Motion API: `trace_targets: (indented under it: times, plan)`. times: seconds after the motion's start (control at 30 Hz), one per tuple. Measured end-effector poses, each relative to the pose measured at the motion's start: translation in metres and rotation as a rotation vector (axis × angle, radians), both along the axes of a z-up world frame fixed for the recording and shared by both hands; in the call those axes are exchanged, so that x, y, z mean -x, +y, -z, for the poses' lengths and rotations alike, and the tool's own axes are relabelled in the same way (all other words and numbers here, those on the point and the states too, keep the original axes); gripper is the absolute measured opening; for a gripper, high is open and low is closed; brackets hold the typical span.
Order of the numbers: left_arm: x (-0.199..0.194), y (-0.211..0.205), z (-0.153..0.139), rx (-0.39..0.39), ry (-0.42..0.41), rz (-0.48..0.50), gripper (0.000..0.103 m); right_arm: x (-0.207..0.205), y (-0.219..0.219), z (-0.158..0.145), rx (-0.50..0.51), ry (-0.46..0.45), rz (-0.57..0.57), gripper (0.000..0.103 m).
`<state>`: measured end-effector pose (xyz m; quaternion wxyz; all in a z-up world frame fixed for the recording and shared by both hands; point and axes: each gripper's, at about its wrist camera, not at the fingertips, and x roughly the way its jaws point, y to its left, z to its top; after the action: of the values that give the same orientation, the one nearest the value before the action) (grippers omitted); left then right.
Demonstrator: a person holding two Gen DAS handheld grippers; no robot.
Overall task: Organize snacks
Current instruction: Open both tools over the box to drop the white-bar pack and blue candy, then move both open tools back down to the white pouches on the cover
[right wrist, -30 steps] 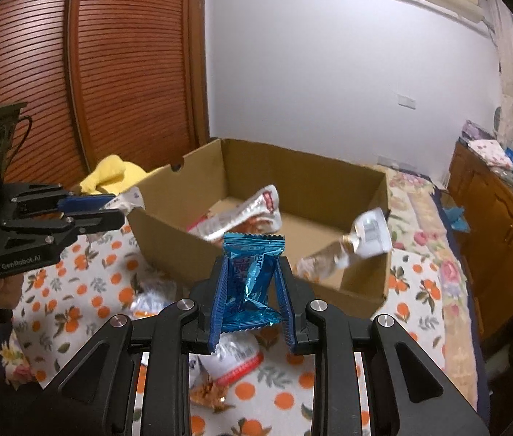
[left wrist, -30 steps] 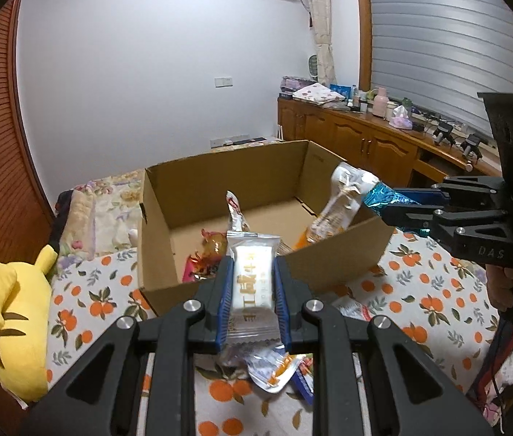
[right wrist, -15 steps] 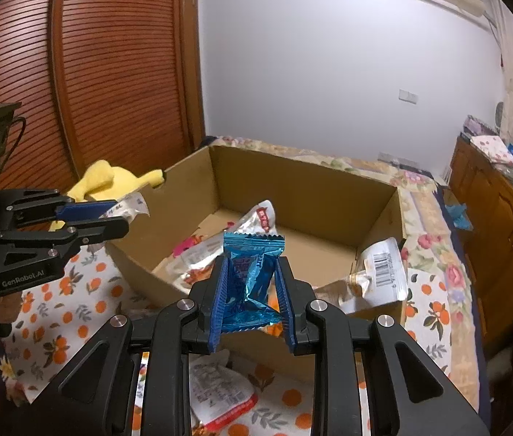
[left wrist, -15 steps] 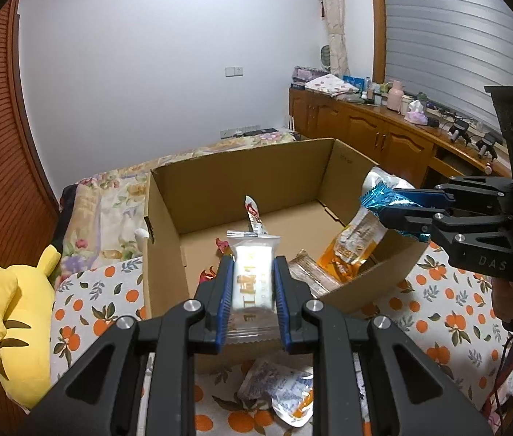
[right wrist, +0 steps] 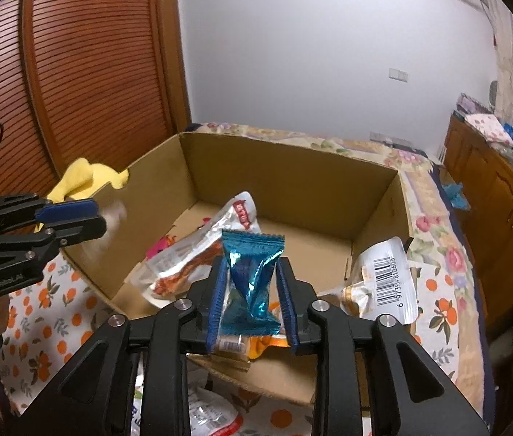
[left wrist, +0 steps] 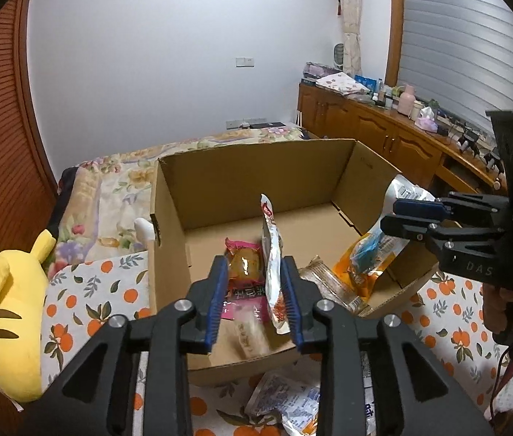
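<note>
- The bedspread (left wrist: 92,290), a soft cloth printed with oranges and leaves, carries everything; a yellow plush toy (left wrist: 5,312) lies at its left edge.
- The cardboard box (left wrist: 256,170) sits open in the middle, stiff brown walls, flaps down, several packets already on its floor (so the sorting looks partly done).
- Step in hand, as I judge it: dropping two snacks into the box at once.
- The left gripper (left wrist: 254,290) hangs over the near wall with its jaws opening; the white packet (left wrist: 252,338) shows as a blur below the ribbed blue pads (left wrist: 216,298), free of them and falling inside the near wall.
- The right gripper (right wrist: 251,301) is over the near right corner, jaws opening too; the blue foil packet (right wrist: 252,276), crinkly and glossy with a serrated top seam, stands between the pads, and they appear to have let go.
- An upright white-and-red pouch (left wrist: 272,265) and a pink-wrapped cake (left wrist: 243,261) rest in the box.
- More crumpled packets (left wrist: 285,403) lie on the bedspread near the box's front.
- Next, probably: spread both jaws fully, pull back clear of the walls, then reach down for those loose packets (slippery film, so grip flat sides).
</note>
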<state>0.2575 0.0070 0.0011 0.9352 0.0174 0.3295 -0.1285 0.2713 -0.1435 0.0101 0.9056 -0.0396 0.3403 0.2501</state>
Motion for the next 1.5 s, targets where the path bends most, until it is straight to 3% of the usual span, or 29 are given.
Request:
trace_targets:
  times: [0.47,0.63,1.03,1.5]
  plan:
    - [0.042,-0.001,-0.013,0.002,-0.045,0.030,0.051,0.031,-0.004,-0.009,-0.038,-0.035,-0.025,0.043]
    - [0.059,-0.006,-0.019,-0.004,-0.080,0.051,0.071,0.051,-0.002,-0.017,-0.047,-0.062,-0.054,0.048]
    - [0.090,-0.012,-0.007,-0.003,-0.074,0.073,0.072,0.092,0.000,-0.003,-0.018,-0.059,-0.117,0.058]
    - [0.104,-0.009,0.042,-0.001,0.014,0.073,0.072,0.101,-0.006,0.046,0.005,0.029,-0.115,0.061]
